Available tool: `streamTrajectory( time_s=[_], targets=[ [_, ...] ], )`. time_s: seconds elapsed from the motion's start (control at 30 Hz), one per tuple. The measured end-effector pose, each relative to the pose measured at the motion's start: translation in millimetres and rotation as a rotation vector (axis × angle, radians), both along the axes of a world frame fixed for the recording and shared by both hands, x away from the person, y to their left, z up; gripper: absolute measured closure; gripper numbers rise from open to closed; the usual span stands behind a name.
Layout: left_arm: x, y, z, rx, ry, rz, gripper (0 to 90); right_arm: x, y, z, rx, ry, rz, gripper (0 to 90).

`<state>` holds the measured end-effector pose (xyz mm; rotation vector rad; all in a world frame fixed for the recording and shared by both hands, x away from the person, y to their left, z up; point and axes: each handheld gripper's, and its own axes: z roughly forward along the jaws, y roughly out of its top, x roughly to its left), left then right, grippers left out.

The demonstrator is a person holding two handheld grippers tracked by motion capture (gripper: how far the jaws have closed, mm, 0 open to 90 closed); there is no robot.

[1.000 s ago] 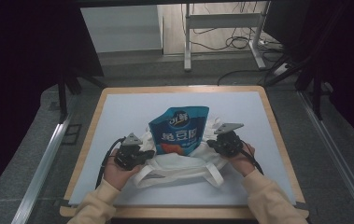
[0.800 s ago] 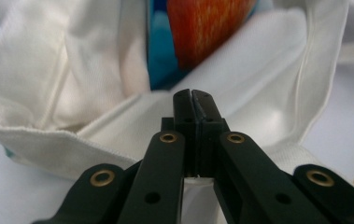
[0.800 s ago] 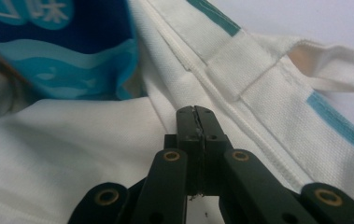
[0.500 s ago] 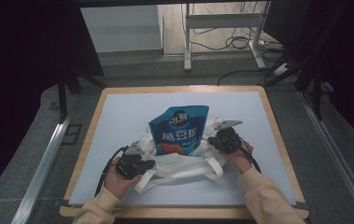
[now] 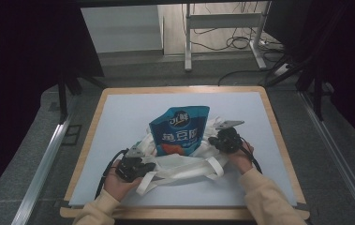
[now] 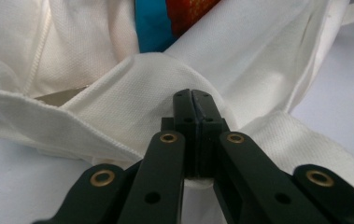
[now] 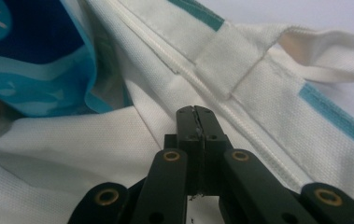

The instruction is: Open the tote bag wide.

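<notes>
A: So, status?
B: Pouch (image 5: pixel 181 130) sat partly in the bag (image 5: pixel 184 165), between both grippers. Left gripper (image 6: pixel 192 95) and right gripper (image 7: pixel 196 113) each clamped tight on bag cloth. Rim not yet over the pouch top.

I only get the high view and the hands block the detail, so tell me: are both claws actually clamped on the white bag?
Observer: Yes. The left claw is shut on a fold of the white bag.
Operator: And the right one?
Observer: The right claw is shut on the cloth too, just below a stitched seam.
Operator: Where is the pouch?
Observer: The blue pouch sits inside the bag's mouth, beside the right claw.
</notes>
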<state>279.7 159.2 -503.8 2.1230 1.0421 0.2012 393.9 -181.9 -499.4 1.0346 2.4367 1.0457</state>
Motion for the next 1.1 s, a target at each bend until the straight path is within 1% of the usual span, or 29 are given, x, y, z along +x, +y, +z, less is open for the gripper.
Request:
streamTrajectory(
  time_s=[0.13, 0.27, 0.4, 0.47, 0.6, 0.67, 0.77, 0.83, 0.9, 0.97, 1.0, 1.07, 1.1],
  targets=[
    [0.1, 2.2, 7.4, -0.028, -0.029, 0.011, 90.0, -5.1, -0.3, 7.7, 0.023, -0.03, 0.0, 89.0],
    [-2.4, 7.4, 16.0, -0.056, -0.066, 0.026, 90.0, -12.5, -3.9, 18.2, 0.062, -0.055, 0.015, 88.9],
    [-6.9, 19.2, 28.3, -0.093, -0.112, 0.055, 90.0, -21.7, -10.0, 29.2, 0.101, -0.082, 0.024, 88.9],
    [-8.3, 26.6, 32.6, -0.106, -0.127, 0.073, 90.0, -27.2, -14.6, 36.5, 0.119, -0.099, 0.029, 88.9],
    [-8.7, 41.5, 33.6, -0.119, -0.142, 0.115, 89.9, -36.4, -25.2, 45.7, 0.143, -0.125, 0.033, 88.9],
    [-8.2, 48.9, 31.6, -0.13, -0.141, 0.136, 89.9, -40.9, -31.3, 48.1, 0.149, -0.137, 0.036, 88.9],
    [-7.3, 58.8, 26.9, -0.135, -0.138, 0.158, 88.1, -48.4, -46.4, 49.6, 0.155, -0.148, 0.02, 87.6],
    [-7.0, 64.1, 23.2, -0.137, -0.134, 0.174, 86.4, -52.5, -58.1, 50.0, 0.171, -0.162, 0.011, 83.2],
    [-7.2, 68.2, 20.7, -0.137, -0.13, 0.189, 82.8, -56.6, -68.4, 50.2, 0.18, -0.173, -0.002, 76.2],
    [-7.0, 71.9, 17.6, -0.147, -0.119, 0.197, 72.4, -62.7, -80.8, 48.5, 0.181, -0.198, -0.021, 64.5],
    [-7.2, 73.6, 15.3, -0.147, -0.108, 0.206, 66.9, -64.5, -85.0, 47.3, 0.182, -0.204, -0.028, 59.9],
    [-7.3, 75.6, 10.7, -0.129, -0.1, 0.217, 57.7, -69.1, -97.1, 41.9, 0.186, -0.214, -0.054, 52.6],
    [-7.2, 76.2, 8.2, -0.115, -0.096, 0.225, 53.7, -70.4, -102.5, 38.8, 0.191, -0.22, -0.07, 50.7]
  ],
)
